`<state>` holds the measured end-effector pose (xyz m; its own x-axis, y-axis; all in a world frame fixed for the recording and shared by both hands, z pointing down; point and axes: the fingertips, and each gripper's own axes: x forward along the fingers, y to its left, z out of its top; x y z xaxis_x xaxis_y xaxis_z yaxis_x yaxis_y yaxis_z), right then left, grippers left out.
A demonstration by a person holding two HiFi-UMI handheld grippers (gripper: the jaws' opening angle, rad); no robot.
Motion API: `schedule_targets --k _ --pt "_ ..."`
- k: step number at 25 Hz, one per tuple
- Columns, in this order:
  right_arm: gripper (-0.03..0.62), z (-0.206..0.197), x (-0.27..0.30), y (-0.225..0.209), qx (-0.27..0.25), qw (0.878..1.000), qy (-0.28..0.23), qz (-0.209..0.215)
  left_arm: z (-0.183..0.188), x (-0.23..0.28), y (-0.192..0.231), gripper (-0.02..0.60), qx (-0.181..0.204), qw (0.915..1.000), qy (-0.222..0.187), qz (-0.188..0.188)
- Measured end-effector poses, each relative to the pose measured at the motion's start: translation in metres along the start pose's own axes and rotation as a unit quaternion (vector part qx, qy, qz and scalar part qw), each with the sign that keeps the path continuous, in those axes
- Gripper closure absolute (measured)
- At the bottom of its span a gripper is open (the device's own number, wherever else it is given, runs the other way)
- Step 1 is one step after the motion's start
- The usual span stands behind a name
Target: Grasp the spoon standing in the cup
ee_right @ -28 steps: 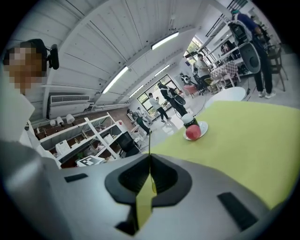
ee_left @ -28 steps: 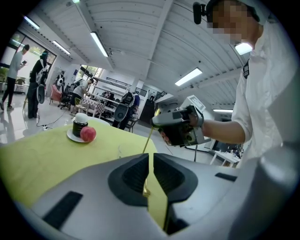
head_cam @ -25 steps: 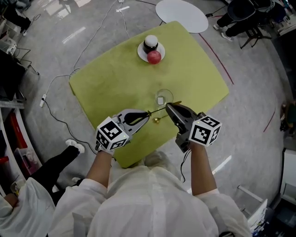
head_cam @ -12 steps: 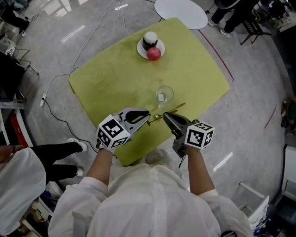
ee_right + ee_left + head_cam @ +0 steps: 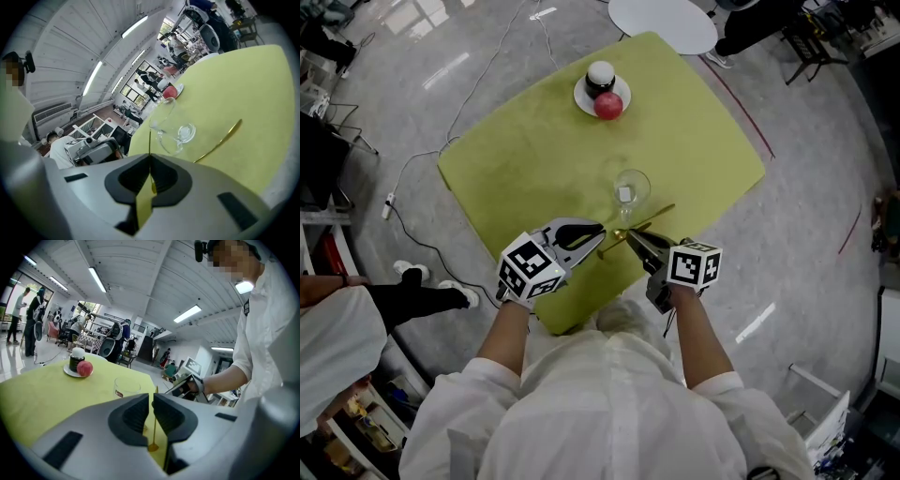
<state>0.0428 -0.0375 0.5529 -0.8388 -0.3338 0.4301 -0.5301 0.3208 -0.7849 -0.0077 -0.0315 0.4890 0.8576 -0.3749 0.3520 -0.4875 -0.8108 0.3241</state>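
My bench (image 5: 516, 159) stands cornerwise on a glossy grey floor (image 5: 825, 187) that throws back the lamps. Just past the bench's far corner is a round white table (image 5: 661, 23), and right of that a black chair (image 5: 814, 49). White cables (image 5: 390, 201) trail over the floor left of the bench, with white shelving (image 5: 314, 217) further left. A thin red line (image 5: 741, 112) runs along the bench's right side. Above the bench I see a white ribbed ceiling (image 5: 140, 268) with long strip lights (image 5: 97, 280). Beyond its far side are bright windows (image 5: 129, 91).
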Motion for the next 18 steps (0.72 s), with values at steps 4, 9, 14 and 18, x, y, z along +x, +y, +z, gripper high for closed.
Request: schedule_targets --k 4,9,14,18 --pt "0.585 0.001 0.002 -0.006 0.003 1.000 0.005 -0.004 -0.001 -0.001 -0.001 0.549 0.001 1.0000 -0.001 0.000" --pt "0.582 0.000 0.000 -0.014 0.004 1.000 0.019 -0.022 -0.001 0.001 -0.002 0.548 0.000 1.0000 -0.001 -0.002" --pt "0.568 -0.004 -0.004 -0.026 -0.011 0.997 0.044 -0.055 -0.001 0.005 -0.003 0.548 0.001 1.0000 0.001 -0.006" --pt "0.546 -0.007 -0.006 -0.033 -0.033 0.993 0.071 -0.086 -0.001 0.008 -0.005 0.548 0.001 1.0000 0.002 -0.009"
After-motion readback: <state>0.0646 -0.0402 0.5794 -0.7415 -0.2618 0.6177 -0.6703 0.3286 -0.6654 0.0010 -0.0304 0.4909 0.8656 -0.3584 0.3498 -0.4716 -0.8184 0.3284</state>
